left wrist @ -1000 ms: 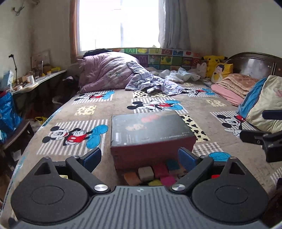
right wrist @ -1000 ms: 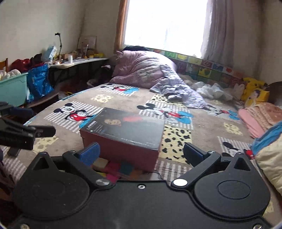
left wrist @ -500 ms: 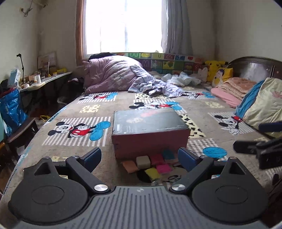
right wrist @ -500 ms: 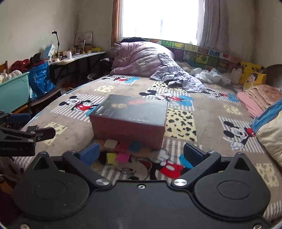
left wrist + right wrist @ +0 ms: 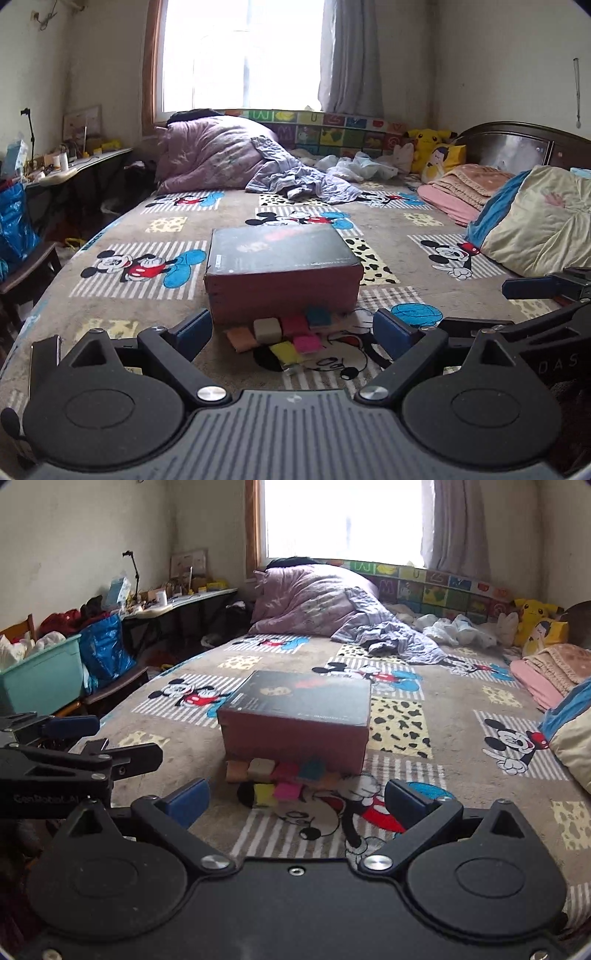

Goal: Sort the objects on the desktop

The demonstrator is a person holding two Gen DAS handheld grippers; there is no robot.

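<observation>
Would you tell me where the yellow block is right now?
In both wrist views the yellow block lies on the blanket just before the box, in the near row of blocks, left of the pink block.

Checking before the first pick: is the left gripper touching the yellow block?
Apart. In the left wrist view the open left gripper hangs short of the yellow block, with bare blanket between its pads and the block.

My two wrist views sit low over the bed (image 5: 388,229), facing the window (image 5: 343,517). Both share the closed box (image 5: 280,266) and the small blocks (image 5: 273,775) near its front.
</observation>
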